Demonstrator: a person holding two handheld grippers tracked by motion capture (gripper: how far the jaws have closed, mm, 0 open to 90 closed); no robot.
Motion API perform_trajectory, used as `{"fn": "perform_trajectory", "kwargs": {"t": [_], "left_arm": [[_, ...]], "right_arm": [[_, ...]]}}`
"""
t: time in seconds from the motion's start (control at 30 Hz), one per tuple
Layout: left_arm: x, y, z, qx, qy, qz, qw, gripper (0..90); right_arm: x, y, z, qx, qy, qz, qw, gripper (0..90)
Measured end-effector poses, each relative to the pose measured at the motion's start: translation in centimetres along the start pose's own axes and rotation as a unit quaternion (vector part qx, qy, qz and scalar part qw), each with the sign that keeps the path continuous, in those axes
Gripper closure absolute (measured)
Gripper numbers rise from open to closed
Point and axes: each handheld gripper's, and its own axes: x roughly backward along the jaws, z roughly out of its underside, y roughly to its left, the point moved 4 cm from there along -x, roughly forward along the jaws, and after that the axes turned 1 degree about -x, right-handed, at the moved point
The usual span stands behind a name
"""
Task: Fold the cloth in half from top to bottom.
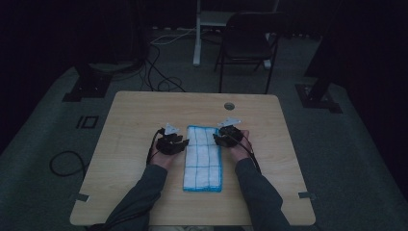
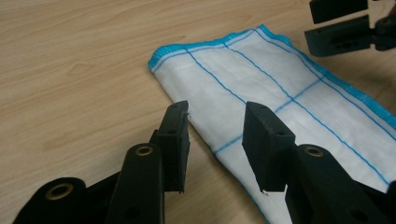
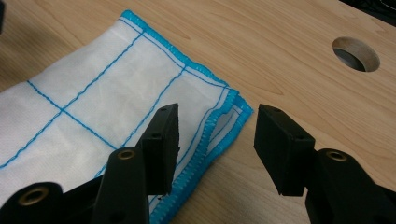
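Black jaws are standing apart over a folded cloth, one gripper at each long edge.

Gaping with nothing pinched, the left gripper (image 2: 215,140) is straddling the left fold of the white, blue-gridded cloth (image 2: 280,102); the right gripper (image 3: 217,144) is likewise hanging unclenched around the cloth's stitched corner at about its twelve o'clock. From above, the cloth (image 1: 203,159) is lying lengthwise at the middle of the wooden table (image 1: 134,115), the left gripper (image 1: 179,142) sitting at its nine o'clock, the right gripper (image 1: 219,138) at its two o'clock. Both forearms are reaching in from six o'clock, hands low, probably lining up for another fold. A cable hole (image 3: 356,54) is lying beyond at one o'clock.
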Motion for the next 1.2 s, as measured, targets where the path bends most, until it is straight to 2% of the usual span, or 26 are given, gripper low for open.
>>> {"fn": "perform_trajectory", "kwargs": {"t": [0.23, 0.4, 0.5, 0.7, 0.8, 1.0, 1.2], "left_arm": [[-1.4, 0.6, -0.2, 0.005, 0.004, -0.003, 1.0, 61.0], [-2.1, 0.8, -1.0, 0.004, 0.006, -0.011, 0.9999, 60.2], [-2.6, 1.0, -1.3, 0.01, 0.008, -0.017, 0.9998, 60.0], [-3.8, 1.6, -1.2, 0.022, 0.026, -0.026, 0.9991, 59.9], [-4.3, 1.9, -1.1, 0.028, 0.035, -0.029, 0.9986, 59.6], [-4.7, 2.0, -1.0, 0.04, 0.036, -0.028, 0.9982, 58.0], [-5.0, 2.0, -1.1, 0.046, 0.03, -0.029, 0.998, 55.9]], "right_arm": [[-0.4, -0.1, 0.0, 0.0, 0.004, 0.001, 1.0, 50.3], [-0.8, 0.0, 0.1, -0.007, 0.008, 0.005, 0.9999, 50.5], [-1.2, -0.1, 0.0, -0.013, 0.009, 0.007, 0.9998, 50.7], [-2.3, -0.2, -0.1, -0.055, 0.016, -0.001, 0.9984, 50.7], [-2.8, -0.3, -0.4, -0.064, 0.019, 0.002, 0.9978, 50.5], [-3.4, -0.9, -0.6, -0.1, 0.028, 0.003, 0.9946, 50.2], [-4.0, -1.0, -0.1, -0.109, 0.041, -0.003, 0.9932, 47.9]]}}
